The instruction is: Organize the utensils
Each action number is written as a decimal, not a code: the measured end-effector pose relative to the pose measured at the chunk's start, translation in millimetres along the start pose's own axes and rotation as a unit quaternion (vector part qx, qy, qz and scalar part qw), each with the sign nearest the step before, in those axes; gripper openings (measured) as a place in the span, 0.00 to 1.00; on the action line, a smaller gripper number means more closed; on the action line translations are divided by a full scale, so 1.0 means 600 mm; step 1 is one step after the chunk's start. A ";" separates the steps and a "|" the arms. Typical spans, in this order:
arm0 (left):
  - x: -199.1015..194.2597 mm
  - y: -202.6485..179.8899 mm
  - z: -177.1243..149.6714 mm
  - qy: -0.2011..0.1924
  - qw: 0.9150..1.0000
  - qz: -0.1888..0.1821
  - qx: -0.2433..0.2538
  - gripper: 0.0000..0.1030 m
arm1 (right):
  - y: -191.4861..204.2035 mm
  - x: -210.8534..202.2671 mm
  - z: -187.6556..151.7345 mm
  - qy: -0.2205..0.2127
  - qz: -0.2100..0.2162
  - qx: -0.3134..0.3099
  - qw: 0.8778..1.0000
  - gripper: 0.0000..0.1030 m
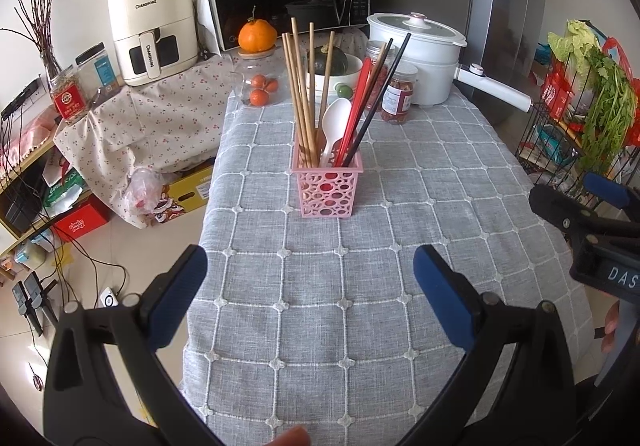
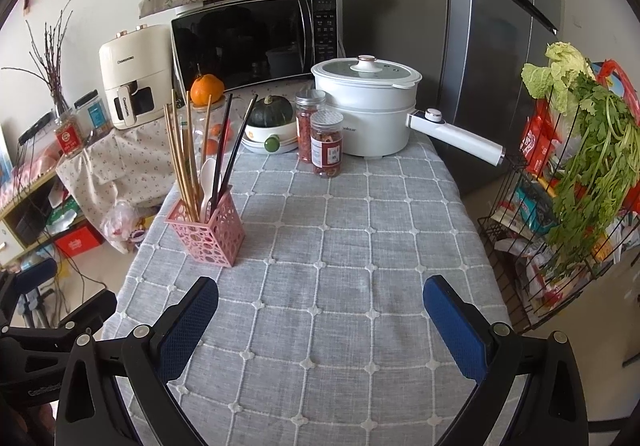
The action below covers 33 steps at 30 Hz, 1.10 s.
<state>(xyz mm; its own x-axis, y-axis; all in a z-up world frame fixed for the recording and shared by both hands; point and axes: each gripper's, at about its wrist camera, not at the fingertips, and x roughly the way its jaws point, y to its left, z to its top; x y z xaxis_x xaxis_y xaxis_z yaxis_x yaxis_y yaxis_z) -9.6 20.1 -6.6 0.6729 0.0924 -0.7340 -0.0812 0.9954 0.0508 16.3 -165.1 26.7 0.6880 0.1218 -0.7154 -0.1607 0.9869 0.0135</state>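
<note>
Both claws, my left gripper [image 1: 310, 282] and right gripper [image 2: 320, 312], hang spread wide and empty over the tablecloth [image 1: 360, 246], while the chopsticks [image 1: 304, 94] and white spoon [image 1: 334, 126] stand in the pink holder [image 1: 328, 190]: light, stiff, slippery, best pinched mid-shaft.

Lower ends of the chopsticks [image 1: 304, 102] and white spoon [image 1: 335, 126] are hidden inside the pink holder [image 1: 328, 190]. Jar [image 2: 327, 144] label text is too small to read. The fridge [image 2: 496, 46] is cut off at the top edge.
</note>
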 end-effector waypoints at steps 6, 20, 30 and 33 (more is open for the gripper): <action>-0.002 0.000 -0.002 -0.001 1.000 -0.002 0.001 0.99 | 0.004 0.004 -0.003 0.004 -0.001 -0.007 1.000 1.00; -0.003 -0.002 -0.003 0.000 1.000 -0.003 0.001 0.99 | 0.006 0.008 -0.004 0.011 -0.001 -0.005 1.000 1.00; -0.003 -0.003 -0.003 -0.001 1.000 -0.003 0.001 0.99 | 0.006 0.008 -0.004 0.011 -0.001 -0.004 1.000 1.00; -0.003 -0.004 -0.003 0.000 1.000 -0.003 0.002 0.99 | 0.006 0.008 -0.004 0.011 -0.001 -0.005 1.000 1.00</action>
<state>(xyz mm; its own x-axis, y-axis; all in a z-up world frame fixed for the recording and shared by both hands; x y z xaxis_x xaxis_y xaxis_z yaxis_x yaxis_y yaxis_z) -11.7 17.4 -6.6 0.6728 0.0869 -0.7347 -0.0749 0.9960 0.0492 17.5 -161.2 21.8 0.6724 0.1178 -0.7308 -0.1664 0.9860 0.0059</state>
